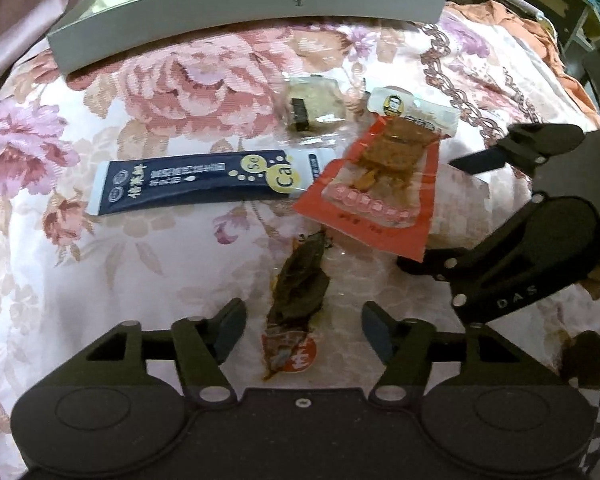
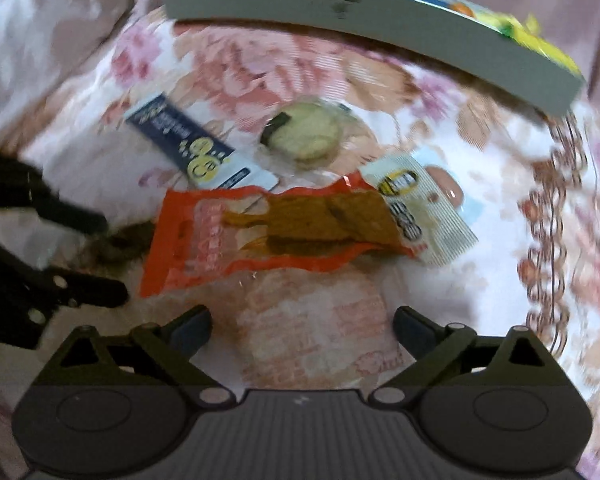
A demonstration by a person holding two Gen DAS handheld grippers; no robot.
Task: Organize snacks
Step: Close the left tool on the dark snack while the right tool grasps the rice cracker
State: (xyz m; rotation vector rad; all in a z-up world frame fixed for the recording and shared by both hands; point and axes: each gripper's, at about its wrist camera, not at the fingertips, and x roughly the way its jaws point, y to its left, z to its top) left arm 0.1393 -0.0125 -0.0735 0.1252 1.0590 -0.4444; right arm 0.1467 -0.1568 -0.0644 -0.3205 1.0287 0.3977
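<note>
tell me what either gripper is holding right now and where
Nothing is held. The left gripper stands open around the clear packet of dark leafy snack; the right gripper is open over bedding.

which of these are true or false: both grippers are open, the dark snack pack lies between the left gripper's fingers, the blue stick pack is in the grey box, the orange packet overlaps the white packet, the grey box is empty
1. Both grippers are open. True: the left gripper and the right gripper both stand with fingers apart, holding nothing.
2. The dark snack pack lies between the left gripper's fingers. True.
3. The blue stick pack is in the grey box. False: it lies on the floral cloth, in front of the box.
4. The orange packet overlaps the white packet. True.
5. The grey box is empty. False: colourful packets show inside it.
</note>
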